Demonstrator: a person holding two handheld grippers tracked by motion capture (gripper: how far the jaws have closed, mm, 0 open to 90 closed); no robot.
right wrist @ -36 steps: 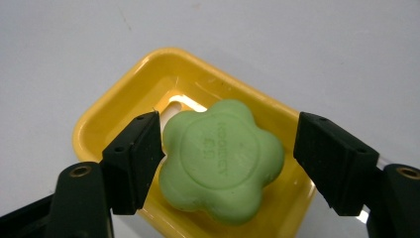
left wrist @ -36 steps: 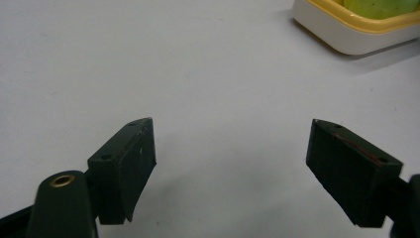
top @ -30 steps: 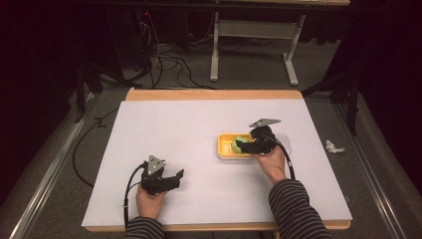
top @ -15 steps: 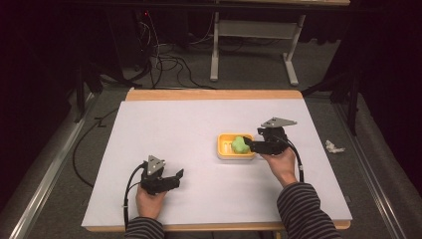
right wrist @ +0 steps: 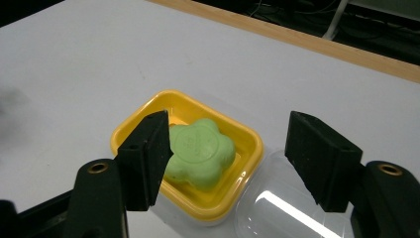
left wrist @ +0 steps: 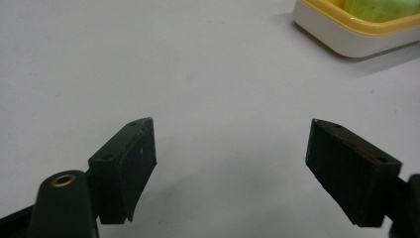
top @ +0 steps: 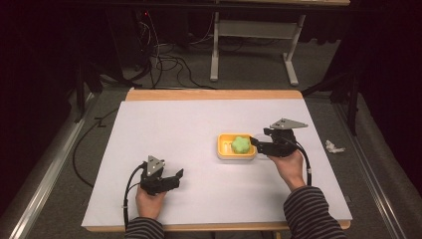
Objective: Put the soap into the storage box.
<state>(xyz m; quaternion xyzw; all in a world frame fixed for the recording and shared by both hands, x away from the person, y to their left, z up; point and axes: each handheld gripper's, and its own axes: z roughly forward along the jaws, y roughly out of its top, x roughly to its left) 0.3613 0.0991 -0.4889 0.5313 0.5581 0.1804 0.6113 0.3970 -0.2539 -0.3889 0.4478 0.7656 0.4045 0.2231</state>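
Green flower-shaped soap [right wrist: 199, 151] lies in the yellow dish [right wrist: 247, 139]; your right gripper [top: 259, 144] hovers beside it, jaws just closing on nothing. The clear lid [right wrist: 277, 208] awaits, and your left gripper [top: 171, 179] rests open.

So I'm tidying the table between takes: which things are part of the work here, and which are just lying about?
In the work:
- green flower-shaped soap
- yellow dish that holds it
- clear lid beside the dish
- right gripper, open above them

Lying about:
- crumpled white scrap on the floor
- left gripper, open over bare table
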